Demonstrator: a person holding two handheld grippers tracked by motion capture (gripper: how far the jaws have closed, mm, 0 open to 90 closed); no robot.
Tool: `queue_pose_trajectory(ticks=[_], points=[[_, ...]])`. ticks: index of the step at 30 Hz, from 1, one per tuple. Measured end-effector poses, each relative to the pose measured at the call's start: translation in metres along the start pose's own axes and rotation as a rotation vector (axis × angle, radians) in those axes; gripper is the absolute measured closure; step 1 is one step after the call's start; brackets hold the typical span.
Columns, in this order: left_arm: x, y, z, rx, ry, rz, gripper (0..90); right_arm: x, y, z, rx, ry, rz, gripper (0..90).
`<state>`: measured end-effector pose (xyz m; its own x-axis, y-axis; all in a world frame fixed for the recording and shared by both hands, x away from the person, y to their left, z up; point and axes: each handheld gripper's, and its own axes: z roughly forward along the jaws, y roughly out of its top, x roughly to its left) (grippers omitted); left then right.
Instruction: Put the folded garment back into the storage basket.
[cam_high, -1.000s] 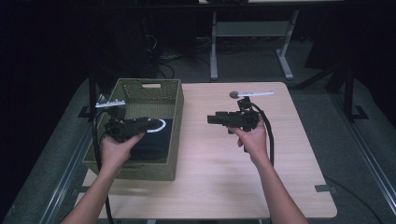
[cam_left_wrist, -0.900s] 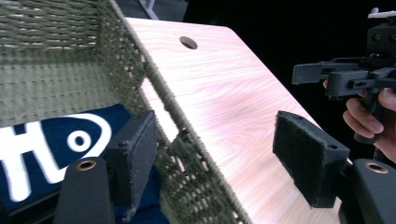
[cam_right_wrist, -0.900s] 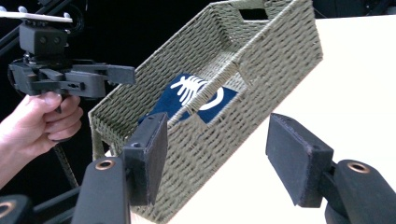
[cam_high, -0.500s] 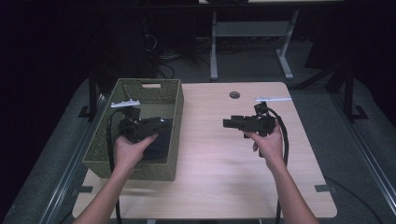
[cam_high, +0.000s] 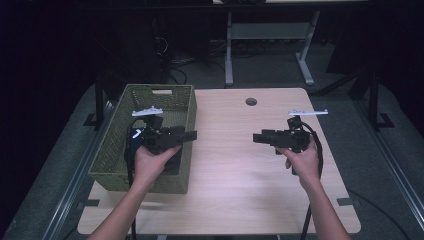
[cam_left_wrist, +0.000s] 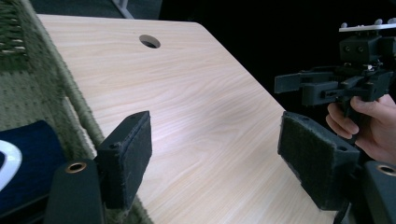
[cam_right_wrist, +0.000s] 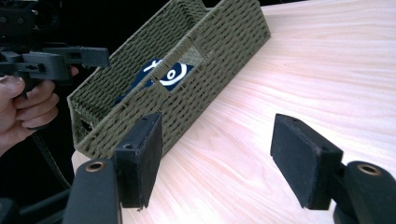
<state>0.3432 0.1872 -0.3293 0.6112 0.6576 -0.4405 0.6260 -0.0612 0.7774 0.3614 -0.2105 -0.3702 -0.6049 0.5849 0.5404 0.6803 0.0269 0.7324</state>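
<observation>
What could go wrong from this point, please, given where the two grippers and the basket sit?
1. The left gripper hangs open right above the olive woven basket's table-side wall; lowering it could catch the rim and shove the basket.
2. The dark blue item with white markings lies low inside, so reaching it may scrape the weave.

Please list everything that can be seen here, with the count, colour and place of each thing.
table: one, light wood, centre, with a round hole near its far edge
basket: one, olive green, woven, on the table's left side
cloth: one, dark blue with white marking, inside the basket
desk frame: one, grey, on the floor beyond the table
left gripper: black, jaws open, held above the basket's right side
right gripper: black, jaws open, held above the table's right part
</observation>
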Motion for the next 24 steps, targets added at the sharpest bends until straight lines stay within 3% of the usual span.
queue_pose_trajectory(ticks=[24], points=[[-0.036, -0.005, 0.039, 0.012, -0.068, 0.046, 25.2, -0.026, -0.030, -0.043, -0.030, -0.033, 0.042, 34.1]])
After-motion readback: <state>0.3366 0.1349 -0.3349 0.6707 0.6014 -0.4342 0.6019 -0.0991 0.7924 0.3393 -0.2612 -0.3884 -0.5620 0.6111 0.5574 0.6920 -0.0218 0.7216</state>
